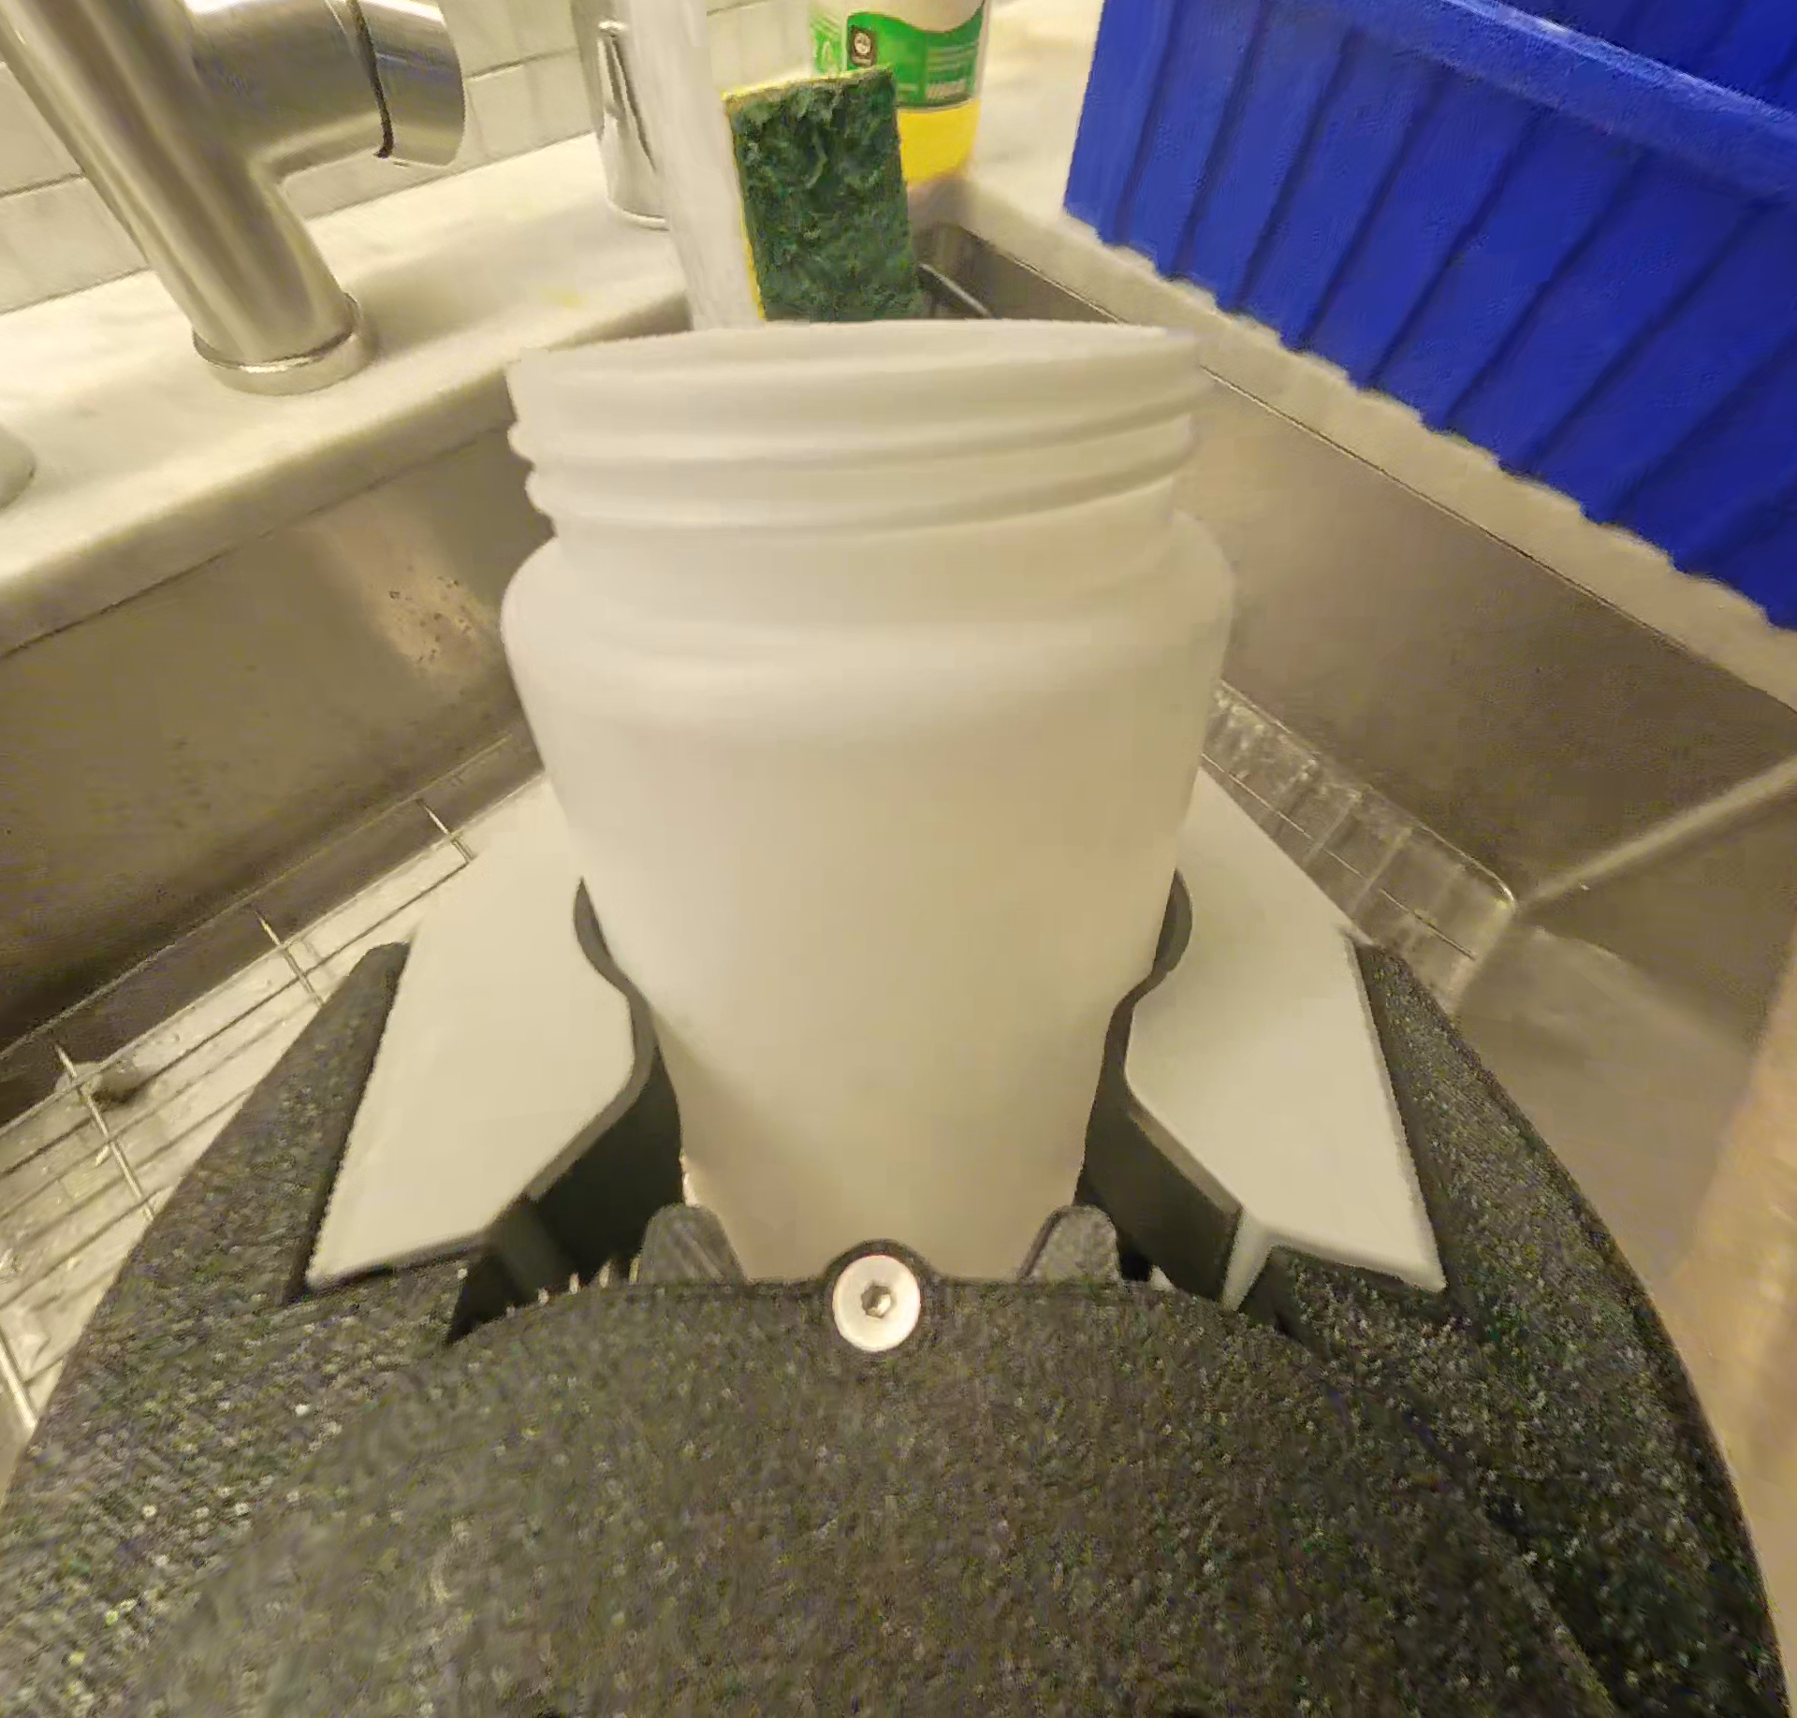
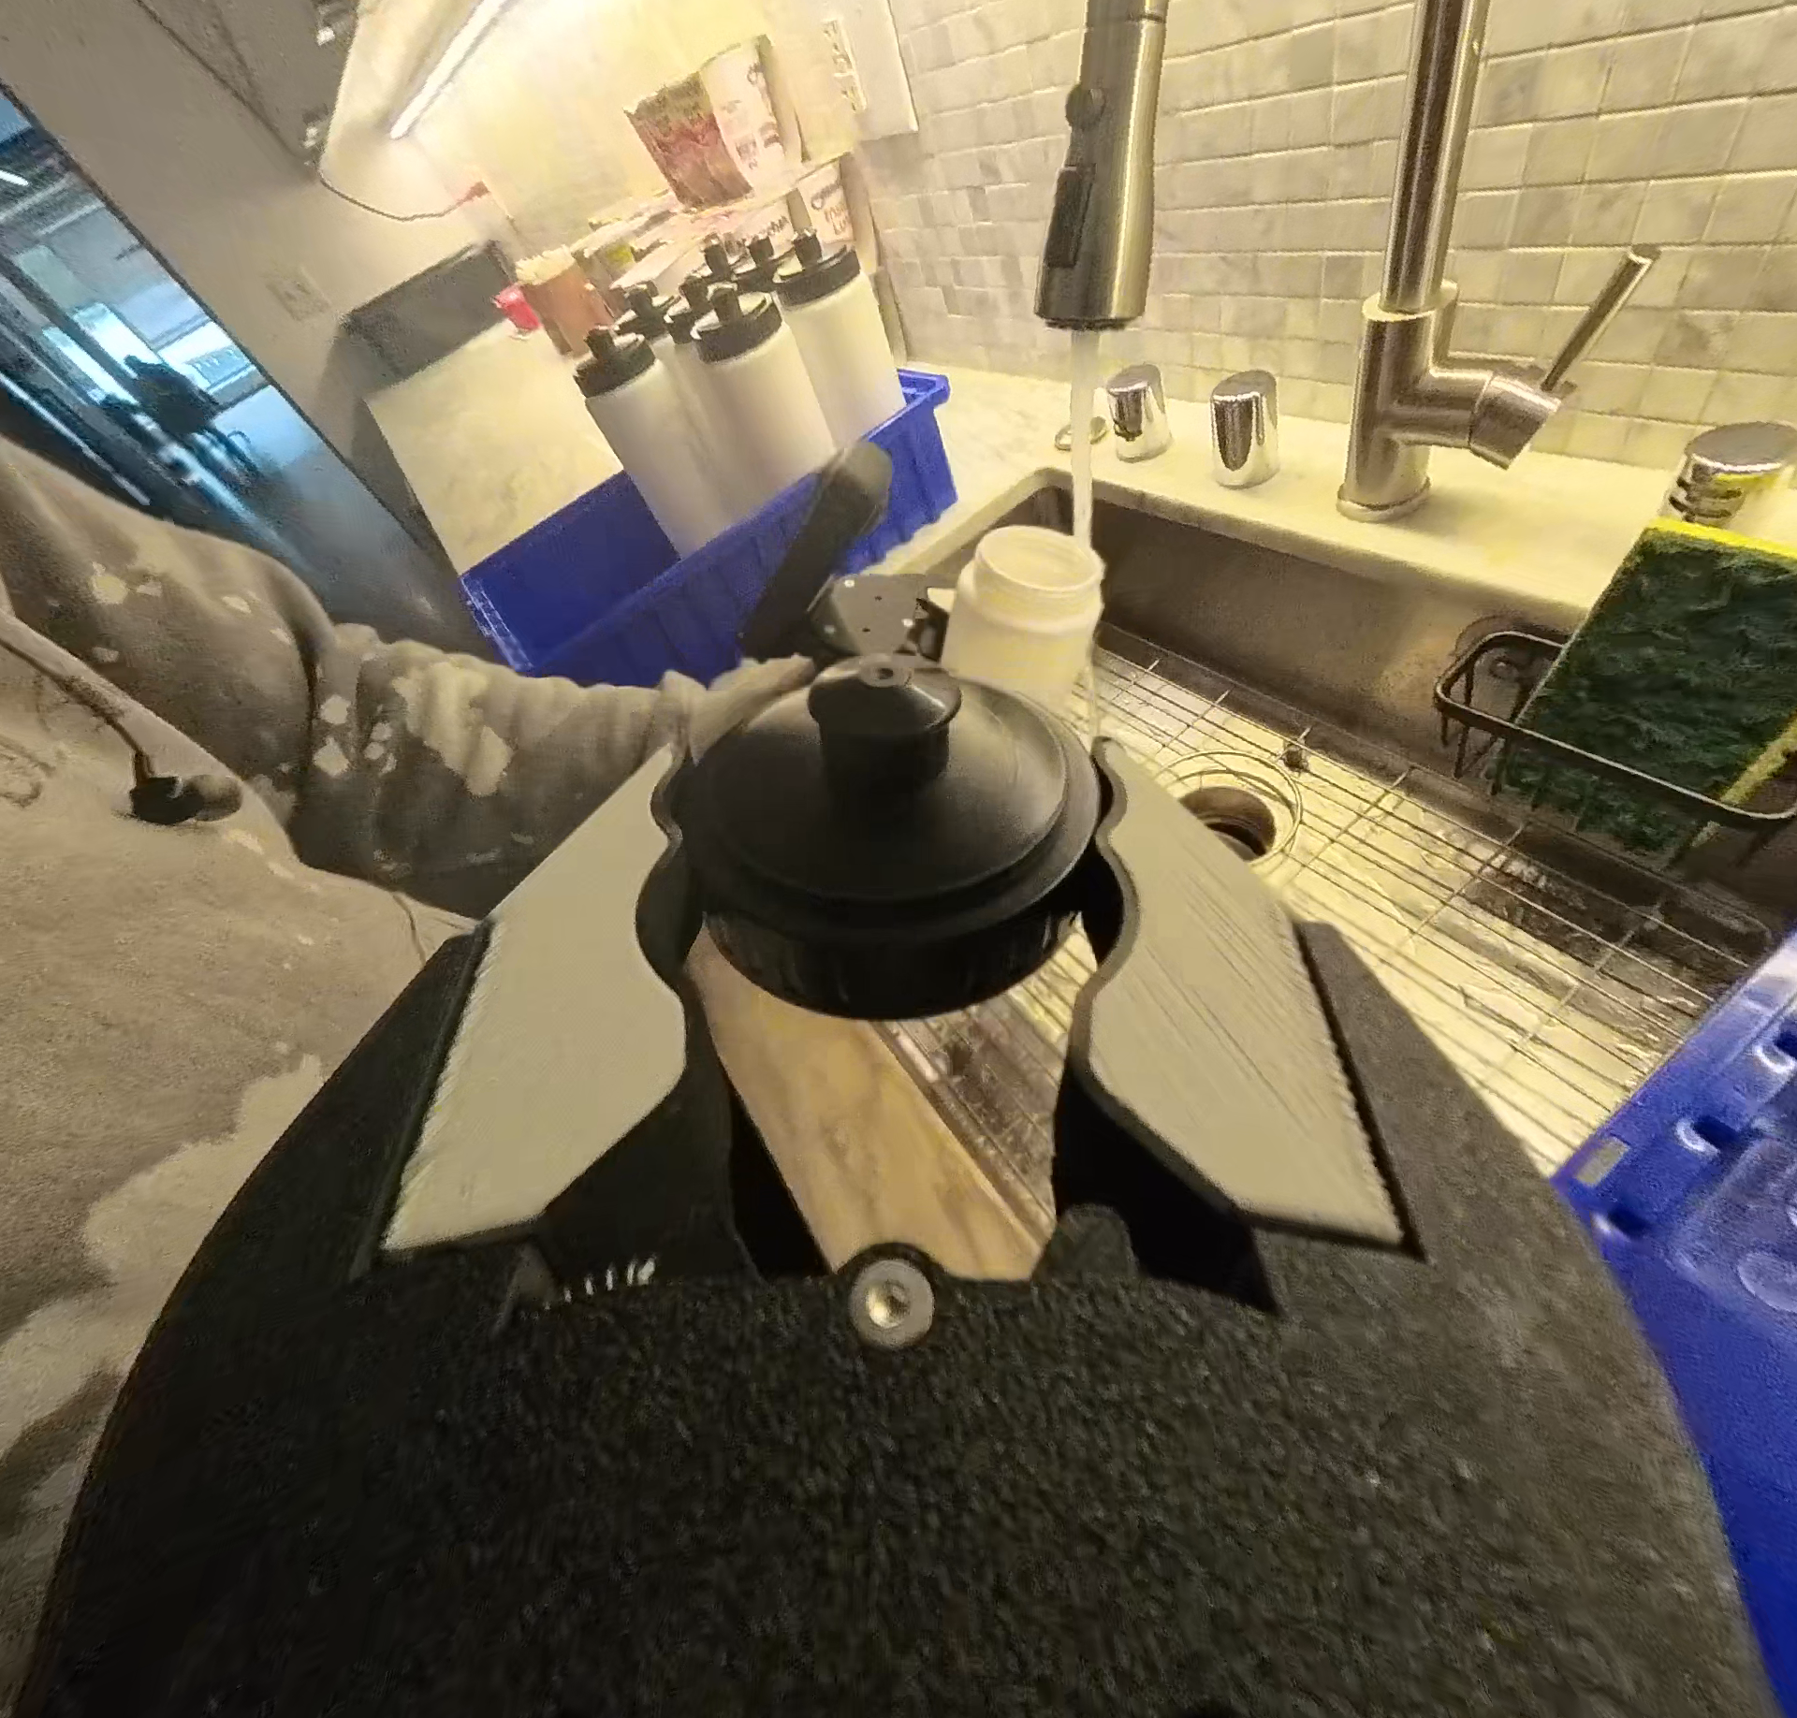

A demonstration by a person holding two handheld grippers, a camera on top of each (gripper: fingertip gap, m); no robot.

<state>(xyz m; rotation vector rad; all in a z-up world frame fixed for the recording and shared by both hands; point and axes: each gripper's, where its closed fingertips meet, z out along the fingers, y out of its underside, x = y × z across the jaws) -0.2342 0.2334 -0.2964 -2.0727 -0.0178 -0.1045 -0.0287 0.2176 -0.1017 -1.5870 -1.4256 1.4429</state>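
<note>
Over the sink: steel sink [image 2: 1293, 582] with a wire grid on its floor — water stream [image 2: 1079, 466] falling from the tap [image 2: 1099, 164].
Left gripper [image 1: 875, 971]: clamped round a lidless white bottle [image 1: 865, 699], its mouth just beside the stream.
Right gripper [image 2: 880, 855]: pinching a black cap [image 2: 875, 826] by its rim, near of the bottle.
Right side: sponge [image 2: 1673, 689] in a black rack.
Far left: blue bin [image 2: 603, 582] holding capped white bottles [image 2: 720, 407].

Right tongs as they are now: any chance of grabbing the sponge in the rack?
Probably not: the right tongs are shut on the black lid. The sponge stands exposed in its rack, otherwise unobstructed.
</note>
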